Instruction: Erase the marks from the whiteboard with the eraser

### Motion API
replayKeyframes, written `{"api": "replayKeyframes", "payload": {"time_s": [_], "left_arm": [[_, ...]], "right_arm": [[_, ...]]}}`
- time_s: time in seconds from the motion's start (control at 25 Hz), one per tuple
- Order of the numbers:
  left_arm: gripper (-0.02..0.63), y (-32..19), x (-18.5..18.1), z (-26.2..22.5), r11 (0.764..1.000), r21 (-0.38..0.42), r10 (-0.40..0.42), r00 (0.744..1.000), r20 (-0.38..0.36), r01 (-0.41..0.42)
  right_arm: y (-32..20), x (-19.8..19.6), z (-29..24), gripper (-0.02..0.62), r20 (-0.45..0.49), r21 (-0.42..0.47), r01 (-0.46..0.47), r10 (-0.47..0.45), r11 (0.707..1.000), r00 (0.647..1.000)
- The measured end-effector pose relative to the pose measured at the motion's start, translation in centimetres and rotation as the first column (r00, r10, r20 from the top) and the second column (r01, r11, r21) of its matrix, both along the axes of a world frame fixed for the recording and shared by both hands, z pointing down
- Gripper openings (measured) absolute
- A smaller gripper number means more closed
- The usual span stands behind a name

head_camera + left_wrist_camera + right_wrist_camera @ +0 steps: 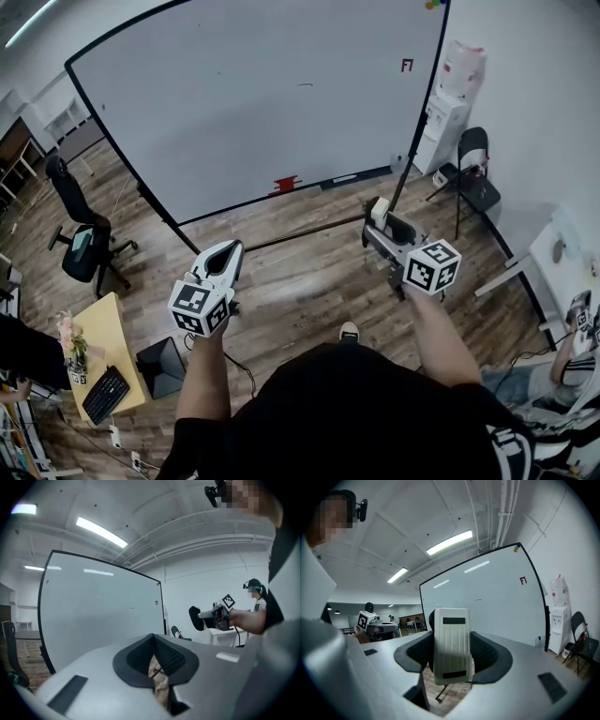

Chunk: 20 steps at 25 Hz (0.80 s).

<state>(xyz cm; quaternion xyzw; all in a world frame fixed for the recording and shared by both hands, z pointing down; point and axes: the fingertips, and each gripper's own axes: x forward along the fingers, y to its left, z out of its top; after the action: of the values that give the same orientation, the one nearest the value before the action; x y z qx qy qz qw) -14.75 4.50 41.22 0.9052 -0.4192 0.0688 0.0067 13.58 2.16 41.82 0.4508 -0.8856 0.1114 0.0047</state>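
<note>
A large whiteboard (262,103) on a black frame stands ahead of me, with one small dark mark (306,85) near its middle and a red sticker (407,66) at upper right. The same mark (478,600) shows faintly in the right gripper view. My right gripper (379,225) is shut on a white eraser (451,644), held upright between the jaws, well short of the board. My left gripper (223,258) is shut with nothing in it, jaws together, and points at the board (98,616).
A red object (286,184) lies on the board's tray. A water dispenser (450,103) and a black chair (469,178) stand at the right. An office chair (84,234) and a small desk with a keyboard (105,394) are at the left. A seated person (572,366) is at far right.
</note>
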Motion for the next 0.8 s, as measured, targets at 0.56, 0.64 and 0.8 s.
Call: {"api": "replayKeyframes", "payload": {"time_s": [0.56, 0.64, 0.8], "left_arm": [[0.012, -3.0, 1.6, 1.1, 0.999, -0.034, -0.015, 1.000, 0.010, 0.015], [0.012, -3.3, 1.8, 1.3, 0.999, -0.035, -0.020, 1.000, 0.016, 0.020], [0.012, -3.7, 1.9, 1.6, 0.999, -0.034, -0.028, 0.999, 0.021, 0.029]], "right_arm": [[-4.0, 1.4, 1.2, 0.238, -0.003, -0.030, 0.018, -0.018, 0.999, 1.000], [-4.5, 1.6, 1.4, 0.238, -0.007, -0.034, 0.016, -0.016, 0.999, 1.000], [-5.3, 2.0, 1.7, 0.238, -0.010, -0.039, 0.010, -0.010, 0.999, 1.000]]}}
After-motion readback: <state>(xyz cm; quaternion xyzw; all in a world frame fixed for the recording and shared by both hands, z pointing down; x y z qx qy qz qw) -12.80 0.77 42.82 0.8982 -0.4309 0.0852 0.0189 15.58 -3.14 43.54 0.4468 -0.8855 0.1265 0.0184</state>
